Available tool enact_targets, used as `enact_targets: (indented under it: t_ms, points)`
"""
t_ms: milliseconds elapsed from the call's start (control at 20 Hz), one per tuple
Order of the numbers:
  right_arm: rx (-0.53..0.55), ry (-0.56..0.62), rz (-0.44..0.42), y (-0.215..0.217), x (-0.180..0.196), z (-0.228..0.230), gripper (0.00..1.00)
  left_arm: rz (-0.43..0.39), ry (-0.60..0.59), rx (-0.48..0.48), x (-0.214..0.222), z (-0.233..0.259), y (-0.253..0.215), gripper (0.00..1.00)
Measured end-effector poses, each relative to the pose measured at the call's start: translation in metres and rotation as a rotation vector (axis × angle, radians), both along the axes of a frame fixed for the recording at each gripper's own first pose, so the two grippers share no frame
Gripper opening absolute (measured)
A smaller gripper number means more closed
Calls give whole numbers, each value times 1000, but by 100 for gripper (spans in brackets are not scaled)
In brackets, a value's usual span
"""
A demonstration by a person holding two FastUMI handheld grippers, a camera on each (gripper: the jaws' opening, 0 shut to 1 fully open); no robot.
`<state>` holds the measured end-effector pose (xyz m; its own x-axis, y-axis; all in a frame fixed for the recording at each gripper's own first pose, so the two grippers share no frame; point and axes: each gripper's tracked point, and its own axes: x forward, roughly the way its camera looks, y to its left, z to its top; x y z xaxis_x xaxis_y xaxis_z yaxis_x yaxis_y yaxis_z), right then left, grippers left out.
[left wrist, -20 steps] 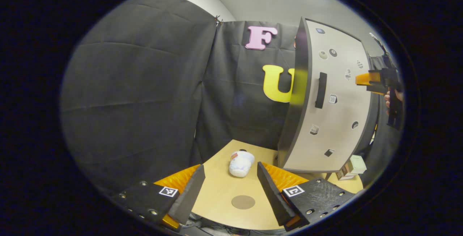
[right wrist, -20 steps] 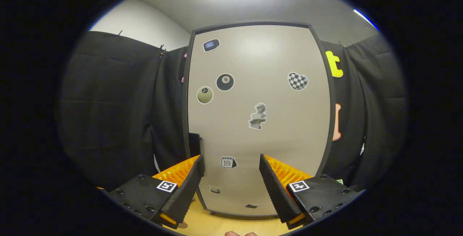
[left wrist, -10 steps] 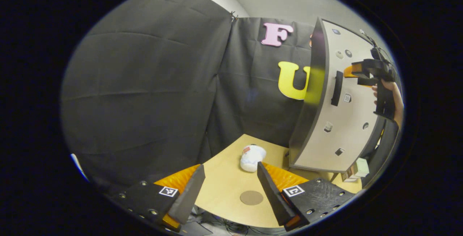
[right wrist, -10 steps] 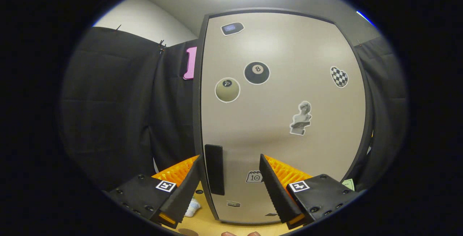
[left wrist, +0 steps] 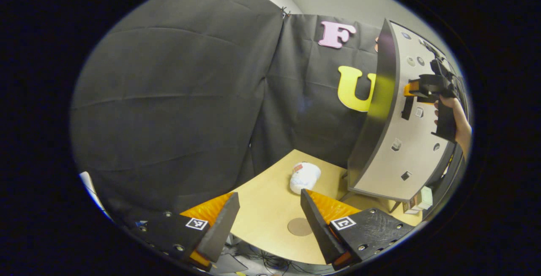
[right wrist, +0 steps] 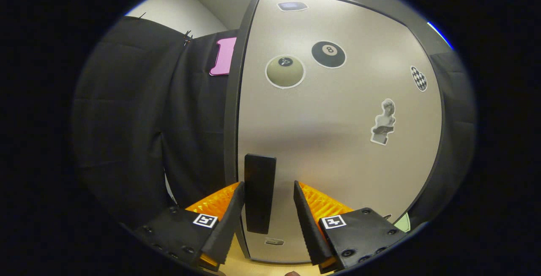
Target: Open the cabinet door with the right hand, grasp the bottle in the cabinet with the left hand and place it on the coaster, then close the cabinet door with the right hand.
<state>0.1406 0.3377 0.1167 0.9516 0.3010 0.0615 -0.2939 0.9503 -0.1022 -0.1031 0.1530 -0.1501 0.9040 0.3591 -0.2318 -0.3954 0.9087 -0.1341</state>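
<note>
The grey cabinet door (right wrist: 338, 140) with stickers stands shut and hides the inside. Its black vertical handle (right wrist: 259, 191) lies between the fingers of my right gripper (right wrist: 266, 219), which is open; the left finger is close to the handle and a gap remains at the right finger. From the left gripper view, the right gripper (left wrist: 416, 88) sits at the handle (left wrist: 408, 107), held by a hand (left wrist: 460, 121). My left gripper (left wrist: 266, 221) hangs open and empty over the table's near edge. The round brown coaster (left wrist: 299, 227) lies just beside its right finger.
A white soft pouch (left wrist: 305, 177) lies on the tan table (left wrist: 270, 191) between the coaster and the cabinet (left wrist: 380, 111). Small boxes (left wrist: 418, 200) sit by the cabinet's right foot. Black cloth closes the left and back.
My right gripper has moved in toward the door, so the handle now sits between its fingers, which have narrowed slightly. My left gripper has swung left and back; the coaster has shifted right.
</note>
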Motion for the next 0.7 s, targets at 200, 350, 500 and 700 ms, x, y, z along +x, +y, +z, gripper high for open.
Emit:
enact_targets:
  t_ms: [200, 350, 500, 700]
  points:
    - [22, 26, -32, 8, 1, -6, 43, 11, 10, 15, -1, 1, 1, 88]
    - [34, 27, -81, 9, 2, -7, 36, 8, 11, 9, -1, 1, 1, 89]
    - [56, 48, -77, 9, 2, -8, 32, 11, 17, 9, -1, 1, 1, 88]
    - [84, 53, -24, 10, 1, -7, 19, 8, 24, 14, -3, 1, 1, 89]
